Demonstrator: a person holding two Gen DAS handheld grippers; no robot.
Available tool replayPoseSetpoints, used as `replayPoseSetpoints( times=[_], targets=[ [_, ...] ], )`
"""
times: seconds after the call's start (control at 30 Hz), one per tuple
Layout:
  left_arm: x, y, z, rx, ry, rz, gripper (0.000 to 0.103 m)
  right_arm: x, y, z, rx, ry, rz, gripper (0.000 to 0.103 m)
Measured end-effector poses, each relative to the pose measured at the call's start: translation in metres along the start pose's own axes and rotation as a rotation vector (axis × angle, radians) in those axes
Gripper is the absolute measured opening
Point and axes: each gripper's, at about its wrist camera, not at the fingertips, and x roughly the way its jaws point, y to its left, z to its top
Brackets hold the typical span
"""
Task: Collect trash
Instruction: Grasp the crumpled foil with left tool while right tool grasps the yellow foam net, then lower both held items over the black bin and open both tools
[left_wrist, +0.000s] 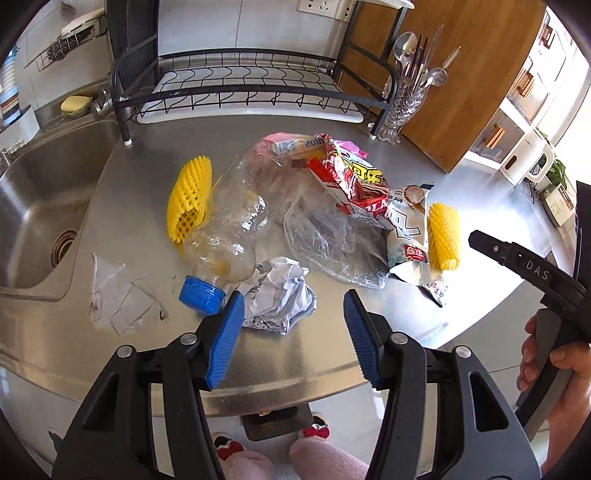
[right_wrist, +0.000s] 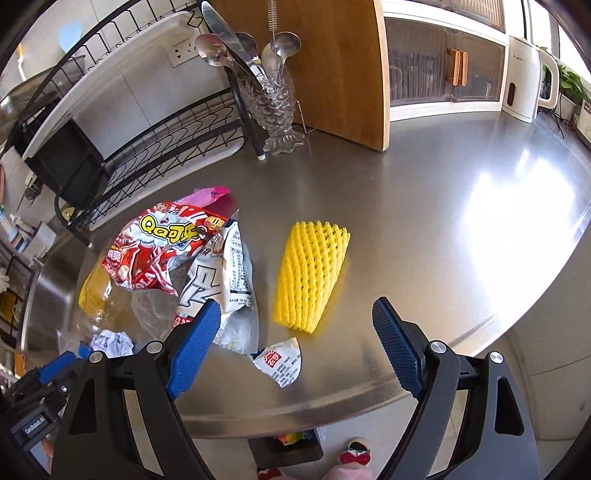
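Observation:
Trash lies in a heap on the steel counter. A crumpled paper ball sits just beyond my left gripper, whose blue pads stand apart without touching it. Beside it lie a crushed clear bottle with a blue cap, a yellow foam net, a clear bag, a red snack bag and a white wrapper. My right gripper hangs open and empty above the counter, just short of a second yellow foam net and a torn wrapper piece.
A sink lies to the left, and a black dish rack stands at the back. A glass cutlery holder, a wooden board and a white kettle line the rear. A dark bin sits below the counter's front edge, by the person's slippers.

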Motion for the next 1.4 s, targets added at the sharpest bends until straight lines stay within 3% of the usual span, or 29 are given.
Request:
replayPoseSetpoints(
  times=[0.3,0.37,0.5,0.57,0.73,1.03,1.4],
  targets=[
    [0.031,0.001,0.004,0.033,0.018,0.053,0.045,0.044,-0.007,0.01,-0.004,0.074,-0.054,0.075],
    [0.033,0.002,0.005,0.038,0.011,0.06,0.044,0.055,-0.006,0.009,-0.02,0.104,-0.067,0.059],
    [0.041,0.005,0.009,0.038,0.016,0.064,0.043,0.063,0.001,0.005,-0.048,0.127,-0.051,0.049],
    [0.049,0.008,0.009,0.024,0.04,0.049,0.041,0.064,0.008,0.004,-0.072,0.126,-0.045,0.034],
    [0.05,0.007,0.009,0.029,0.013,0.047,0.039,0.056,0.021,0.003,-0.115,0.093,-0.059,0.014],
    [0.036,0.001,0.015,0.04,-0.038,0.059,0.033,0.035,0.014,0.008,-0.102,0.056,-0.014,0.012],
    [-0.004,-0.017,0.004,-0.008,-0.102,0.136,0.032,0.0,0.015,0.015,-0.168,-0.004,0.093,0.012]
  ],
)
